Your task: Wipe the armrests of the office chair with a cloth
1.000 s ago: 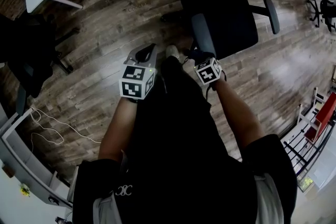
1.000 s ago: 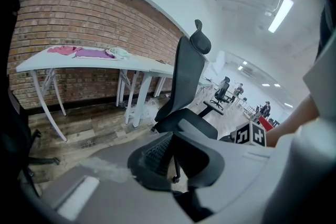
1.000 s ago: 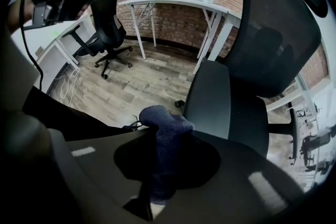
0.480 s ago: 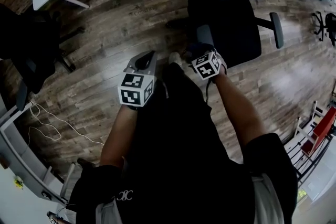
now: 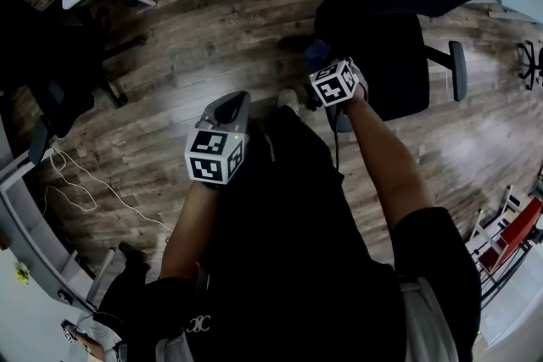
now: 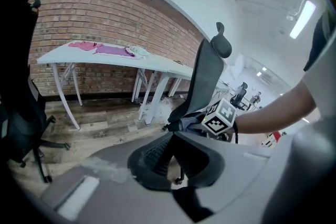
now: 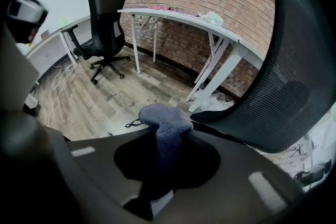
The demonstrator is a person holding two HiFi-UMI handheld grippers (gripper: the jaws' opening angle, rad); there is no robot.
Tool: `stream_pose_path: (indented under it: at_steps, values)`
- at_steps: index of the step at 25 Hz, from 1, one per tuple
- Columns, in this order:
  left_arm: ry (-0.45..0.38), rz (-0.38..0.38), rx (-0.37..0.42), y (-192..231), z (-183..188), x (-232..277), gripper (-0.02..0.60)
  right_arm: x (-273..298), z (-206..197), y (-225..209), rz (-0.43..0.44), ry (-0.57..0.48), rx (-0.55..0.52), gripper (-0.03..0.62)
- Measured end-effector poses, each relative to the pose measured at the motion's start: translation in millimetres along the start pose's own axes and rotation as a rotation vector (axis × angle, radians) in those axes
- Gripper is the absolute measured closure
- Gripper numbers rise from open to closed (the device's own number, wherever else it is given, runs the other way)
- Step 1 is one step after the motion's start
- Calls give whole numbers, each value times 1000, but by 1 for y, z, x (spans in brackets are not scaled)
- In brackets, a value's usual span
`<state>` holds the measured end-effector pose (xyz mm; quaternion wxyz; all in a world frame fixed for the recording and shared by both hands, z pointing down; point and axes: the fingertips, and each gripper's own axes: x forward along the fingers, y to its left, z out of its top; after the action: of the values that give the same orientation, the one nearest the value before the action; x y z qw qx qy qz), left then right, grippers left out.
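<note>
right gripper (image 7: 158, 140): jaws pinch the blue cloth (image 7: 164, 117), which bulges out in front of them.
left gripper (image 6: 173, 135): jaws pressed together, nothing between; apart from the chair (image 6: 207, 78).
armrest (image 5: 340, 122): mostly hidden under the right gripper; I cannot tell if the cloth touches it.

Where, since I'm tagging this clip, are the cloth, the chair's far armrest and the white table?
blue cloth (image 7: 164, 116): right gripper view, its bunched top end.
far armrest (image 5: 459, 70): head view, middle of its pad.
white table (image 6: 63, 56): left gripper view, bare tabletop edge.
</note>
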<state>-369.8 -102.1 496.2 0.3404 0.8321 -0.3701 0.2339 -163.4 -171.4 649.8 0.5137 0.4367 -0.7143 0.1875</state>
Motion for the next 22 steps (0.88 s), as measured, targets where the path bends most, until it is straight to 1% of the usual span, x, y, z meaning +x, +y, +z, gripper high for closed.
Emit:
stream_pose_path:
  at_steps: [4, 8, 13, 17, 20, 22]
  values:
    - [4, 21, 17, -2, 5, -1, 575, 9, 4, -32, -28, 1, 65, 522]
    - [7, 33, 17, -6, 9, 1, 575, 9, -8, -56, -33, 23, 146, 521]
    - [21, 20, 34, -21, 15, 8, 575, -7, -26, -77, -69, 50, 174, 521]
    - [32, 2, 56, -31, 20, 16, 575, -4, -55, -77, -45, 84, 256, 522]
    - [42, -14, 76, -39, 23, 22, 575, -6, -71, -68, -21, 83, 280, 522]
    - [47, -31, 91, -46, 24, 26, 575, -16, -78, -60, -20, 82, 305, 522]
